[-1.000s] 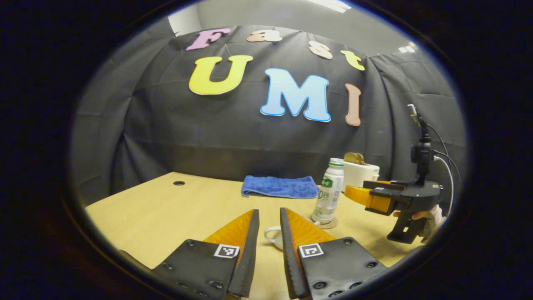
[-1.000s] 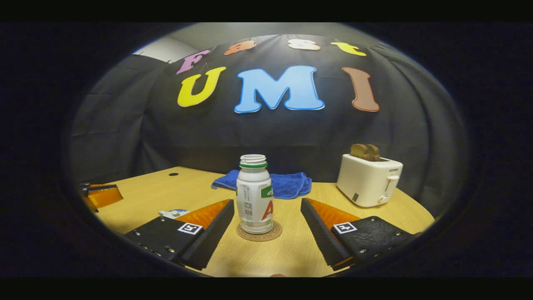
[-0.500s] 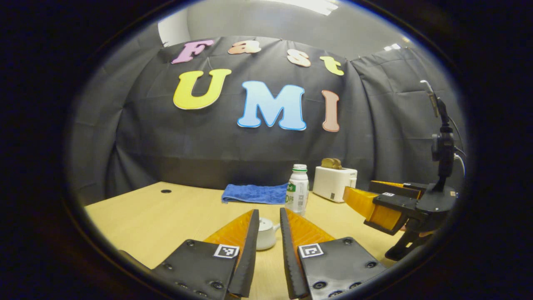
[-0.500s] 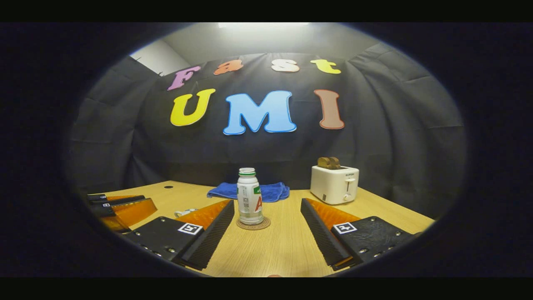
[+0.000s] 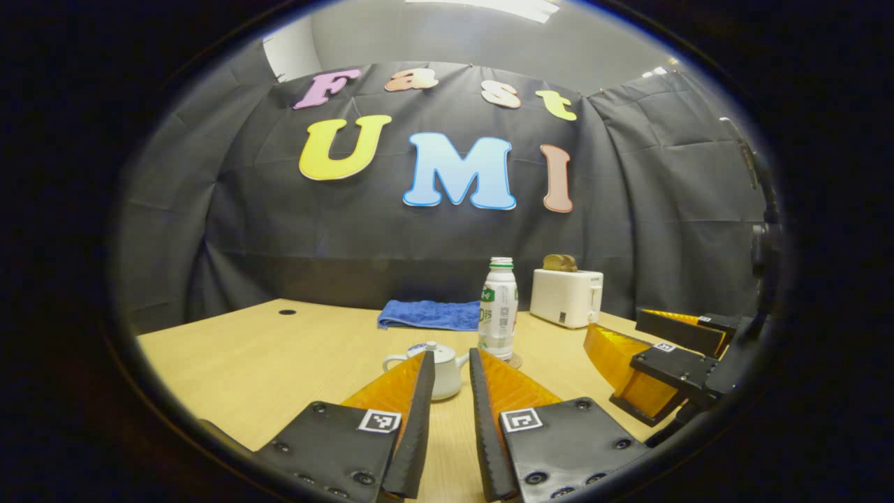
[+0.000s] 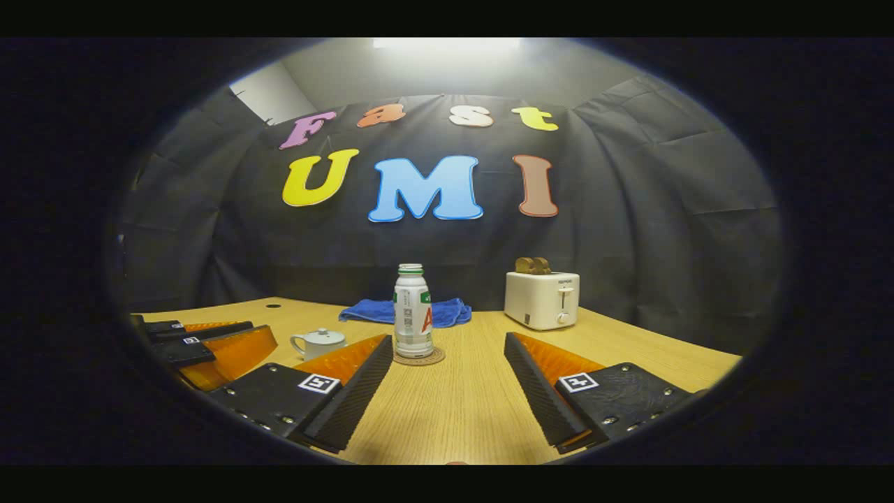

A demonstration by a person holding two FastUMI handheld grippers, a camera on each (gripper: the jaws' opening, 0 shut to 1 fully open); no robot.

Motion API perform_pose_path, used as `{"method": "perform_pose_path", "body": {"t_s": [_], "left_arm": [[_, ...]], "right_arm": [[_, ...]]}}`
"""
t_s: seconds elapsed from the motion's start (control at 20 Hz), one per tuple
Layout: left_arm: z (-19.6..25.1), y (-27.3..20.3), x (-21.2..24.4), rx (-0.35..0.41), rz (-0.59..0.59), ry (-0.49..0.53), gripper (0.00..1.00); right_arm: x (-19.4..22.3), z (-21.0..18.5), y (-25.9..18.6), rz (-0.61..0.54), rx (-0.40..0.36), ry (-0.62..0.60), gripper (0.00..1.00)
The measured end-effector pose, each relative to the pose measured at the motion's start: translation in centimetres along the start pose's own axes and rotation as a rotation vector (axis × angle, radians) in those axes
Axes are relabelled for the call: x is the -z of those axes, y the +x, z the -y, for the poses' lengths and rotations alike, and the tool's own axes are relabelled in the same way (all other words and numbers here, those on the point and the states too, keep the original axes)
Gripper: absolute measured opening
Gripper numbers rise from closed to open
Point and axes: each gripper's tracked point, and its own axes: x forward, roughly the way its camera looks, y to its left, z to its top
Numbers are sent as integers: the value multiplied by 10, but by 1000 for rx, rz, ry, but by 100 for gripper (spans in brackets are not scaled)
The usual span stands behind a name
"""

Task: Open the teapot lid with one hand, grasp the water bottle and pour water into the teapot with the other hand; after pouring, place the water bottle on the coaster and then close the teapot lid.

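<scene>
**Bottle on its coaster, lid on the teapot**

From the right gripper view, going left to right: the left gripper [image 6: 269, 335] sits low over the wooden table [image 6: 461, 405], its fingers nearly together and empty. Next the white teapot [image 6: 318, 342], lid [image 6: 320, 334] on. The uncapped water bottle [image 6: 413, 311] stands upright on the round coaster [image 6: 419, 358], a blue towel [image 6: 401, 312] behind it. The right gripper [image 6: 447, 346] is spread wide, holding nothing. A white toaster [image 6: 541, 300] sits farther right.

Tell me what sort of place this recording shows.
Probably a staged recording booth, not a real kitchen: black cloth wall, a wooden table, and kitchen props such as a toaster and teapot.
</scene>
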Motion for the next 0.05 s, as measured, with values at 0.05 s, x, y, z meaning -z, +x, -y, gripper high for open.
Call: {"method": "perform_pose_path", "body": {"t_s": [0.05], "left_arm": [[-1, 2, 3, -6, 0, 3, 42]], "right_arm": [[4, -2, 0, -5, -5, 0, 98]]}}
